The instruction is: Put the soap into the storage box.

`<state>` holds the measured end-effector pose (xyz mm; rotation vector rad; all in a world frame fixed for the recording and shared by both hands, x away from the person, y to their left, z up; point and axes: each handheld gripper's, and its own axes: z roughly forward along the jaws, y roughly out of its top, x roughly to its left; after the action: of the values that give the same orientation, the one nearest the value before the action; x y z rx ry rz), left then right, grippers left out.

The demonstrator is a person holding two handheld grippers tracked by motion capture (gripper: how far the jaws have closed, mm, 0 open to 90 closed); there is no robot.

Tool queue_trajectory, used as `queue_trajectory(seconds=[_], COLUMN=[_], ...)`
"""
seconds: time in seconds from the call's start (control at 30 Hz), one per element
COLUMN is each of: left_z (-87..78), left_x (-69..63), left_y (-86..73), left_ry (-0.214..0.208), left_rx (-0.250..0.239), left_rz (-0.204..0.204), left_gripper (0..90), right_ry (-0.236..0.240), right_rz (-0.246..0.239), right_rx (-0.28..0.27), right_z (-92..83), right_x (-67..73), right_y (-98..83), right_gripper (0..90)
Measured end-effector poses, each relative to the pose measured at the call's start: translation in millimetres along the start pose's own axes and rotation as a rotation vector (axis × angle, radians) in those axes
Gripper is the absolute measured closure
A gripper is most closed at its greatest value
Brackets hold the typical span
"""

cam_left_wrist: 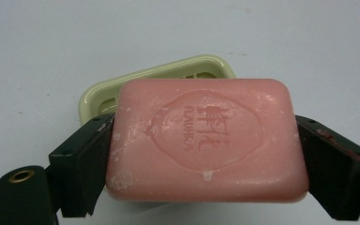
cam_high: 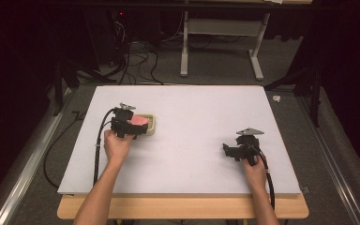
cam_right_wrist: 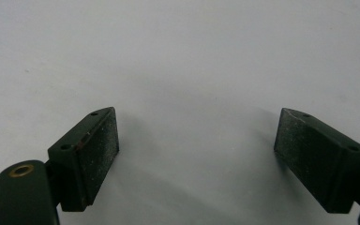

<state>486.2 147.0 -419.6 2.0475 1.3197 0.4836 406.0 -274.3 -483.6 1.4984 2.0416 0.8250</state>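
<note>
Pink soap bar [cam_left_wrist: 206,140] sits closest to us in the left gripper view, clamped by its two short ends between the black jaws of the left tongs [cam_left_wrist: 206,154]. We read a stamped oval emblem with lettering on its upper face, and note whitish scuffs along the edges. Just behind and below the bar lies a pale yellow-green soap dish [cam_left_wrist: 168,77] with a slotted floor; we cannot tell whether the bar touches the dish or is held just above it.

From the high view, we see the left tongs [cam_high: 138,125] gripped in the person's left hand [cam_high: 117,145] on the left half of the white desk [cam_high: 192,122], pointing toward the soap dish [cam_high: 151,125], with the soap bar [cam_high: 139,121] showing pink at the dish's near-left edge. A black cable trails from the tongs down past the desk's front edge.

On the right side, we find the right tongs [cam_high: 226,149] held in the right hand [cam_high: 254,169], resting low over bare desk near the front right, well apart from the dish. In the right gripper view the right tongs [cam_right_wrist: 197,140] stand wide open, jaws spread to either side, nothing between them but plain white desk [cam_right_wrist: 192,56]. Their pads [cam_right_wrist: 101,145] look dusted with pale residue.

Beyond the desk we note grey floor, cables and a white frame.
</note>
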Motion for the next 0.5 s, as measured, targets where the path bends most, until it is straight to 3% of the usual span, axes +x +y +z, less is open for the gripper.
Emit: queue_trajectory(seconds=[0.27, 0.5], left_z=[12.2, 24.8], left_x=[1.7, 2.9], left_y=[5.4, 3.5], left_ry=[-0.012, 0.002], left_rx=[0.019, 0.061], left_rz=[-0.021, -0.029], left_gripper=[13.7, 13.7], right_ry=[0.001, 0.003], right_rz=[-0.001, 0.000], right_rx=[0.000, 0.001], right_z=[0.1, 0.1], right_x=[0.0, -0.1], right_y=[0.0, 0.1], right_gripper=[14.7, 14.7])
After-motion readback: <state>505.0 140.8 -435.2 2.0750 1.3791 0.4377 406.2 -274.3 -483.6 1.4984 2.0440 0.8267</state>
